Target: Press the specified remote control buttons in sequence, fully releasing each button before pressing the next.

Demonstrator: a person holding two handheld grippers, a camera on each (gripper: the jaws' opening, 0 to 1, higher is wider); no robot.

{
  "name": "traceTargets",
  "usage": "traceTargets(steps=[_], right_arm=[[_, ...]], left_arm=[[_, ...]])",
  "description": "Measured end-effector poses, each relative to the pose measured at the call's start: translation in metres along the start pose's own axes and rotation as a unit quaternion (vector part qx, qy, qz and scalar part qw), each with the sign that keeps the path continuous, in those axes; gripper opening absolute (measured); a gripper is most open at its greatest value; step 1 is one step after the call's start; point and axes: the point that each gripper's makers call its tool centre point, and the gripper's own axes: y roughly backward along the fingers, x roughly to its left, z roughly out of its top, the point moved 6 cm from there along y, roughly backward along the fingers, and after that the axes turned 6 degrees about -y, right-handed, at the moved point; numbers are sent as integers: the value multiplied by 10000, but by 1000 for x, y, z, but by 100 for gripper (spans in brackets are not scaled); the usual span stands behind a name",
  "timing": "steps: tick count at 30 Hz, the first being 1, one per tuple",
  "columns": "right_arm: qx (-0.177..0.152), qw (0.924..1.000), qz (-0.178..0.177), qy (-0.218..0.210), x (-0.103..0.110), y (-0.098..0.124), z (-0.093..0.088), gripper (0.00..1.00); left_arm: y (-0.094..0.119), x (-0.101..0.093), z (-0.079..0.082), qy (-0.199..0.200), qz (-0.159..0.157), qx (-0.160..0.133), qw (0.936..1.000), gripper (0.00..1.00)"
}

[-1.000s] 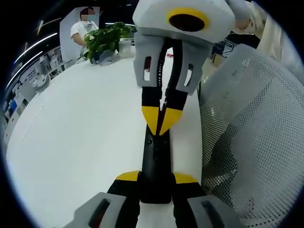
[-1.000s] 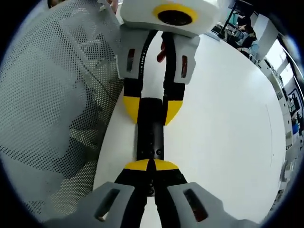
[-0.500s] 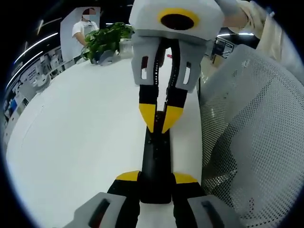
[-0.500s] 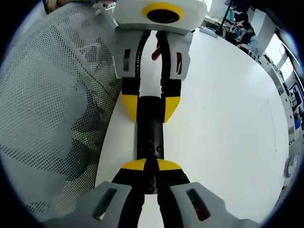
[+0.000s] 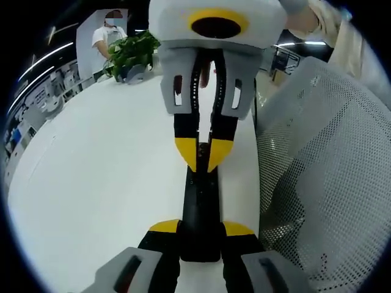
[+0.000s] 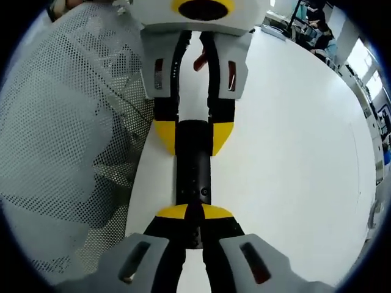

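A slim black remote (image 5: pixel 200 204) lies lengthwise on the white table (image 5: pixel 98 171), near the table's edge. My left gripper (image 5: pixel 200 229) is shut on the remote's near end, one yellow tip on each side. My right gripper (image 5: pixel 203 160) comes in from the top of the left gripper view, its yellow tips drawn together and resting on the remote's upper face. In the right gripper view the right gripper (image 6: pixel 193 212) is shut, its tips meeting over the remote (image 6: pixel 193 177). Beyond it the left gripper (image 6: pixel 193 137) clamps the far end.
A grey mesh chair back (image 5: pixel 324 171) stands close along the table edge beside the remote, also seen as mesh (image 6: pixel 67 122) in the right gripper view. A potted green plant (image 5: pixel 131 52) and a standing person (image 5: pixel 107 33) are at the table's far end. Seated people (image 6: pixel 314 30) are in the distance.
The right gripper's body has come closer to the left camera and shifted slightly left, its tips staying on the remote. The left gripper keeps its hold; the remote has not moved.
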Motion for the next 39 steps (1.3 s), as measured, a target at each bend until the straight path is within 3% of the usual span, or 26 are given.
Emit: traceTargets(steps=[9, 13, 16, 19, 29, 39], right_arm=[[-463, 9986, 51, -260, 0, 3, -6, 5], [-542, 9978, 180, -342, 4, 3, -7, 11], [-385, 9992, -49, 104, 0, 4, -9, 7], [-425, 9991, 21, -79, 1, 4, -8, 7], [-290, 9994, -34, 168, 2, 4, -7, 8], [244, 9982, -33, 555, 3, 0, 1, 8]], left_arm=[[0, 0, 0, 15, 16, -10, 10000, 25], [0, 0, 0, 23, 21, -15, 10000, 25], [0, 0, 0, 29, 18, -18, 10000, 25], [0, 1, 0, 19, 9, -19, 10000, 25], [0, 1, 0, 7, 8, -22, 10000, 25], [0, 0, 0, -29, -14, -15, 10000, 25]])
